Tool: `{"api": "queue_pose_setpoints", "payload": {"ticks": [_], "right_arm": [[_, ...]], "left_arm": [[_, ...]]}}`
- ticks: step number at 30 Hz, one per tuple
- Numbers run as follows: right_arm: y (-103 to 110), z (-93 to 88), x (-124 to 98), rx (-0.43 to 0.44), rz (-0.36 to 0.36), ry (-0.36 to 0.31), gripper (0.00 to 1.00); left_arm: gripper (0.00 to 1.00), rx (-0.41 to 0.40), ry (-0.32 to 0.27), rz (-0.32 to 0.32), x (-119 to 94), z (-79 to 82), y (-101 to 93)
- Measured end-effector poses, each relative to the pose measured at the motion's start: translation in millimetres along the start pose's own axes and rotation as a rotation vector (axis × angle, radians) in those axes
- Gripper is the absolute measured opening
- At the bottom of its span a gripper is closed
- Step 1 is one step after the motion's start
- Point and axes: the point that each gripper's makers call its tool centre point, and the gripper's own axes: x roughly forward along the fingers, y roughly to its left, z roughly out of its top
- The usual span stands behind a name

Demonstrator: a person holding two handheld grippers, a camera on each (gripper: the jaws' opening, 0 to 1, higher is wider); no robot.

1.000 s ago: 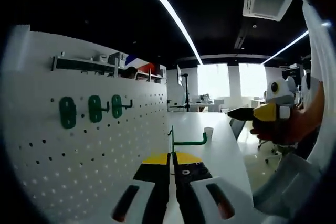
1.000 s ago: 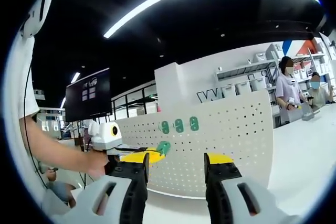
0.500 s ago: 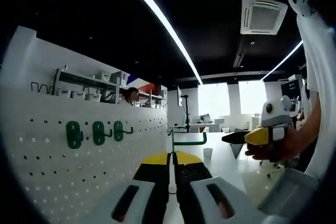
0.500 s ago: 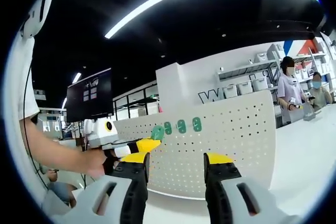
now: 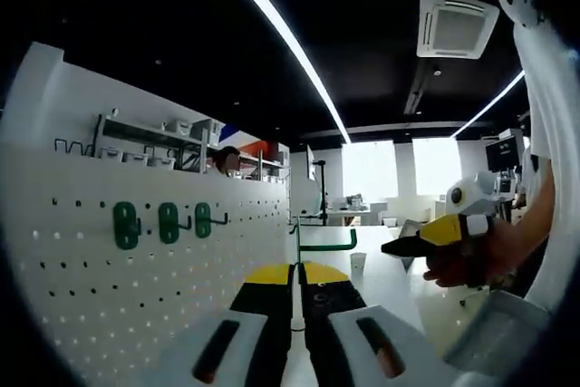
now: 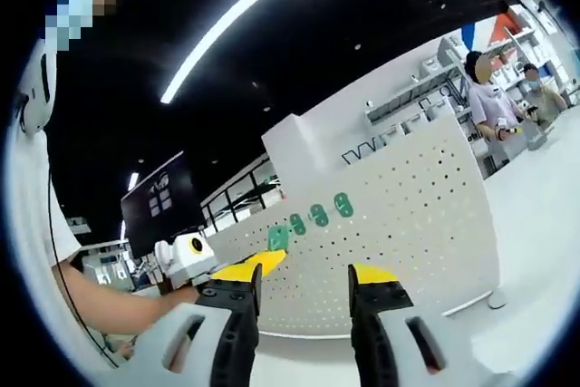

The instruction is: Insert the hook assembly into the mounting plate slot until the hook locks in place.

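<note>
A white pegboard mounting plate [image 5: 109, 287] [image 6: 408, 233] stands upright on the table, and three green hooks [image 5: 168, 221] [image 6: 319, 215] hang on it in a row. My left gripper [image 5: 294, 271] is shut on a green hook assembly [image 5: 326, 246], whose rod sticks out ahead of the jaws. In the right gripper view the left gripper [image 6: 245, 267] comes in from the left, holding the hook assembly [image 6: 278, 238] just below and left of the row. My right gripper [image 6: 306, 278] is open and empty. A hand holds the right gripper [image 5: 399, 246] away from the board.
The white table [image 5: 381, 278] runs along the pegboard's foot, with a small cup [image 5: 360, 262] far down it. Two people [image 6: 489, 88] stand behind the board by shelves with bins. The person's arm [image 6: 109, 301] reaches in from the left.
The left gripper has lifted the hook assembly up towards the row of mounted hooks. The right gripper view has rolled and shifted, so the pegboard now slants; the right gripper stays open.
</note>
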Motion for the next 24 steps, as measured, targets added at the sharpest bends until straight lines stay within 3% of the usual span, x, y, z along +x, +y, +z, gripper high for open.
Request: {"api": "queue_pose_setpoints", "payload": {"ticks": [24], "right_arm": [[17.8, 4.5, 29.5, -0.005, 0.053, -0.024, 0.28]], "left_arm": [[0.02, 0.005, 0.008, 0.022, 7.7, 1.1, -22.1]]}}
